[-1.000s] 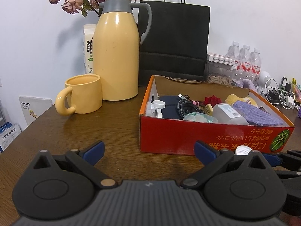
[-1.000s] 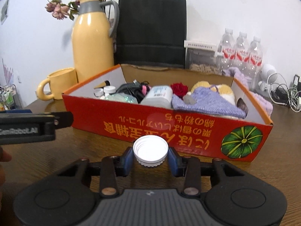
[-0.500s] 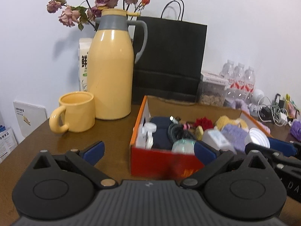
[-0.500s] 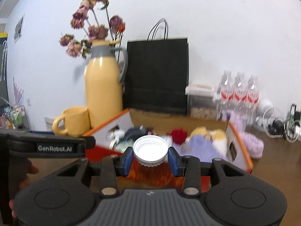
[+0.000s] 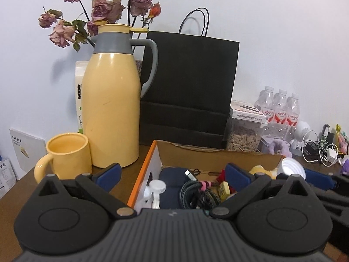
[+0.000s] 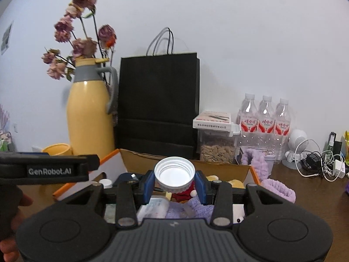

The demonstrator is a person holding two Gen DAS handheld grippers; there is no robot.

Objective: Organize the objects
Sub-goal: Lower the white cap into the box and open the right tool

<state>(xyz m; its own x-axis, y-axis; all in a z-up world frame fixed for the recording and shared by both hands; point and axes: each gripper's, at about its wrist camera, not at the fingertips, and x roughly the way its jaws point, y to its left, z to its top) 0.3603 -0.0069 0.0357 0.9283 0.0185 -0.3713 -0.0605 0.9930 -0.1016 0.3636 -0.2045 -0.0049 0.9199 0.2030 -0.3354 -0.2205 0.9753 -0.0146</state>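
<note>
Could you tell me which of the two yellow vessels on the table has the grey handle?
The tall yellow thermos jug has the grey collar and grey handle; the short yellow mug beside it is yellow all over, handle included.

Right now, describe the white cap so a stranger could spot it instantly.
Find the orange-edged cardboard box in front of the black paper bag. Above it, the right tongs pinch a round white cap, open side up, ribbed rim, threads showing inside; nothing else is held.

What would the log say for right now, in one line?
right gripper: shut on cap | cap: above box | left gripper: open, empty
</note>
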